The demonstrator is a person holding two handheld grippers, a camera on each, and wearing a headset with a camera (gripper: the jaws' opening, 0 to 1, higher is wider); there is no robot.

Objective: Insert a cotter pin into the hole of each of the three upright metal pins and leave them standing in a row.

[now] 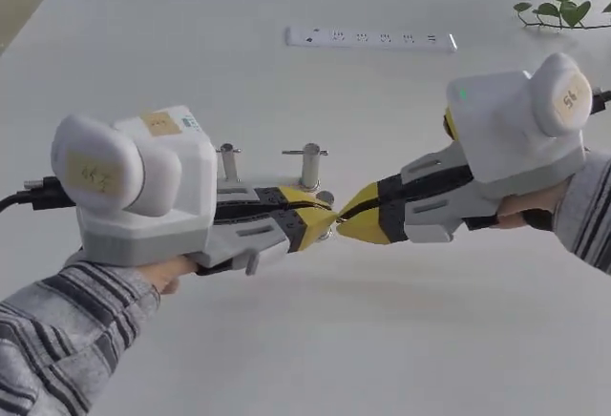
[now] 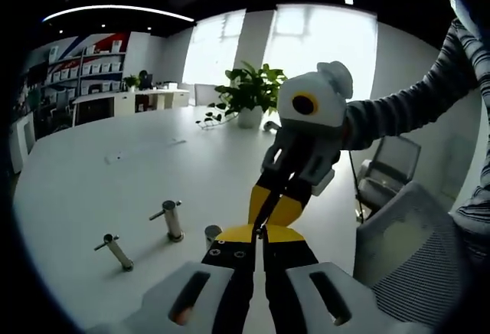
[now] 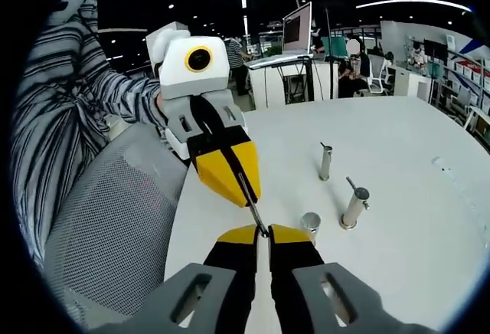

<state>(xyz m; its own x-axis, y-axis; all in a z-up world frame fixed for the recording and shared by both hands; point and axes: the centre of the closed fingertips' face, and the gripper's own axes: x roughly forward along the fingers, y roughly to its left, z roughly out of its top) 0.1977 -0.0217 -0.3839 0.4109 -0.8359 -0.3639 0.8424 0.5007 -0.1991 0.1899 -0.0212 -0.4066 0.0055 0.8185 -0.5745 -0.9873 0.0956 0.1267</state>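
Three upright metal pins stand on the white table (image 1: 286,340). The far-left pin (image 1: 227,161) and the middle pin (image 1: 310,164) each carry a cotter pin crosswise near the top. The third pin (image 1: 326,198), short and plain-topped, stands just behind the gripper tips. My left gripper (image 1: 330,218) and right gripper (image 1: 344,223) meet tip to tip above the table. A thin dark cotter pin (image 3: 249,202) runs from the left gripper's shut jaws to my right gripper (image 3: 267,232), whose jaws are closed on its other end. In the left gripper view my left gripper (image 2: 262,231) touches the other's yellow tips.
A white power strip (image 1: 370,38) lies at the far side of the table, and a plant (image 1: 563,6) is at the far right corner. A grey mesh office chair (image 3: 115,219) stands beside the table edge, close behind the hands.
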